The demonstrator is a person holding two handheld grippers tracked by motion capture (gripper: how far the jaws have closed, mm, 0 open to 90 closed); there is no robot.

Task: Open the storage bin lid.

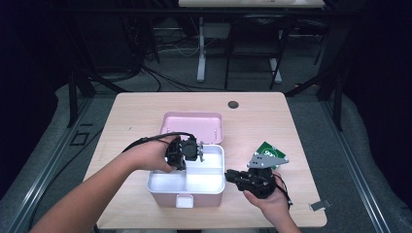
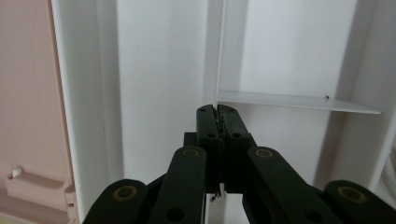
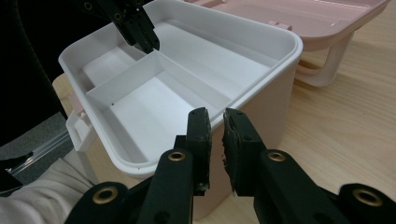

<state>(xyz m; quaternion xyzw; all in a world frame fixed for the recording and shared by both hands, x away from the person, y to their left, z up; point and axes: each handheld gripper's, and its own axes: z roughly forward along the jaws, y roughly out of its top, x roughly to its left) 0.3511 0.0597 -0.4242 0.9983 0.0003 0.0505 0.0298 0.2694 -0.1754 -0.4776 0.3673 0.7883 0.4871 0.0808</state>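
— On the surface [image 1: 145,111], what sits at the middle?

— At the middle sits my pink box [image 1: 187,196], its lid [image 1: 192,127] thrown open and lying flat behind the box. Inside the box is a white tray [image 1: 214,180], split by dividers into compartments.

— And your left gripper?

— Over the box's far left part, my left gripper [image 1: 200,151] points down into the tray. Its jaws are pressed together on the thin upright divider [image 2: 217,70], pinching its top edge where two walls meet.

— The right one?

— Just right of the box, near its front corner, I hold my right gripper [image 1: 229,175]. Its jaws stand a narrow gap apart with nothing between them, aimed at the box's outer wall.

— Anything else?

— A green card [image 1: 268,151] lies right of the box, behind my right hand.
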